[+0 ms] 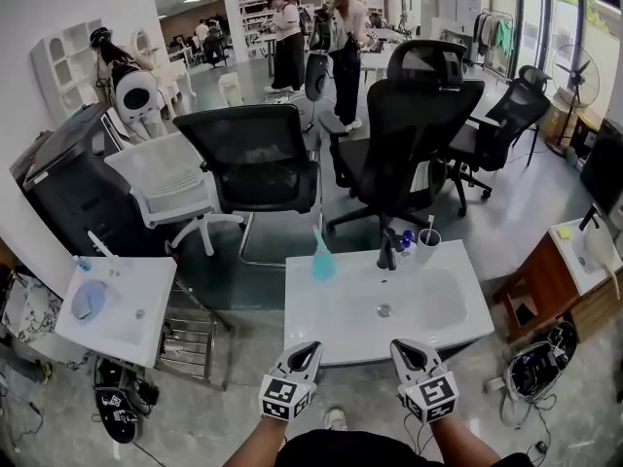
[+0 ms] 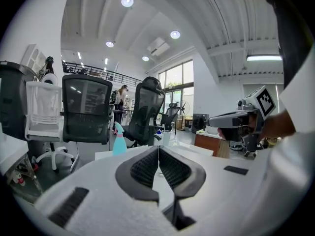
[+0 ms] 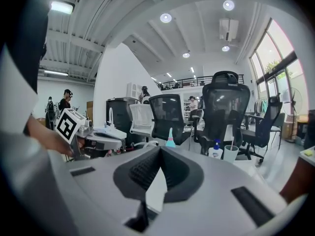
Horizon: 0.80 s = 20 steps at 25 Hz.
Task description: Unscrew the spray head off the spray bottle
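Okay, my left gripper [image 1: 308, 348] and right gripper [image 1: 403, 348] were both closed with nothing in the jaws, side by side over the near edge of the white basin [image 1: 321, 314]. The spray bottle [image 1: 322, 257] stood upright at its far left corner, head on, well apart from both.

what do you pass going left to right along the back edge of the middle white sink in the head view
spray bottle → black faucet → blue-capped pump bottle → white cup
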Tool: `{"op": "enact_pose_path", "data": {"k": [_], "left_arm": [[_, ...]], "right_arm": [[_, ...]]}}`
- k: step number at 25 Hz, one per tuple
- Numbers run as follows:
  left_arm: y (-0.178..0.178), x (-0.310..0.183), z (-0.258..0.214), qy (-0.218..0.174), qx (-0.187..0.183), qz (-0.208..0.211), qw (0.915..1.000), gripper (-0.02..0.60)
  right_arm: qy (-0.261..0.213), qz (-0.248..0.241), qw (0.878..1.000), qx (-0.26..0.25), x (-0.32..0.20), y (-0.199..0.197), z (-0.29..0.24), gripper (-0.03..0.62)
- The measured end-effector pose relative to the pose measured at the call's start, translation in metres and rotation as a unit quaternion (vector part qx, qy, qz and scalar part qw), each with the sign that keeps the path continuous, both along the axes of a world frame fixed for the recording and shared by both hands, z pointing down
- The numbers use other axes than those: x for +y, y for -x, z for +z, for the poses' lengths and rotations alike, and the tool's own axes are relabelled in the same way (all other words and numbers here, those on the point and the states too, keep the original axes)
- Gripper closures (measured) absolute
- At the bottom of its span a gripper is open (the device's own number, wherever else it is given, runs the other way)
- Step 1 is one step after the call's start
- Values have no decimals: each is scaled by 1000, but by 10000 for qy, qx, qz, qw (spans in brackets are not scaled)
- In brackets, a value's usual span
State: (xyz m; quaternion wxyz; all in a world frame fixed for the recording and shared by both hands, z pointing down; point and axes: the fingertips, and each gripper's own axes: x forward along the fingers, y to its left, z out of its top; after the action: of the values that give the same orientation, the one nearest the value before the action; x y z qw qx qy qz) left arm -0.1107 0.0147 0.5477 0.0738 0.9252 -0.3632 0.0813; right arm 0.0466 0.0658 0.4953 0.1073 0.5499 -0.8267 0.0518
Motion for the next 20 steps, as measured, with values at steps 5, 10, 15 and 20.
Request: {"op": "enact_pose_path", "data": {"k": [5, 10, 15, 20], "left_arm": [[7, -25, 4, 38, 8, 46, 10000, 565], [3, -43, 8, 107, 68, 80, 9999, 565], [-4, -60, 12, 140, -7, 99, 9999, 565], [-17, -79, 16, 173, -46, -99, 9998, 565]], "right_arm": [[-53, 61, 10000, 34, -24, 10, -2, 589], [-39, 59, 9999, 133, -40, 9, -3, 589], [29, 47, 10000, 74, -59, -1, 1, 588], [34, -140, 9999, -17, -84, -18, 4, 589]]}}
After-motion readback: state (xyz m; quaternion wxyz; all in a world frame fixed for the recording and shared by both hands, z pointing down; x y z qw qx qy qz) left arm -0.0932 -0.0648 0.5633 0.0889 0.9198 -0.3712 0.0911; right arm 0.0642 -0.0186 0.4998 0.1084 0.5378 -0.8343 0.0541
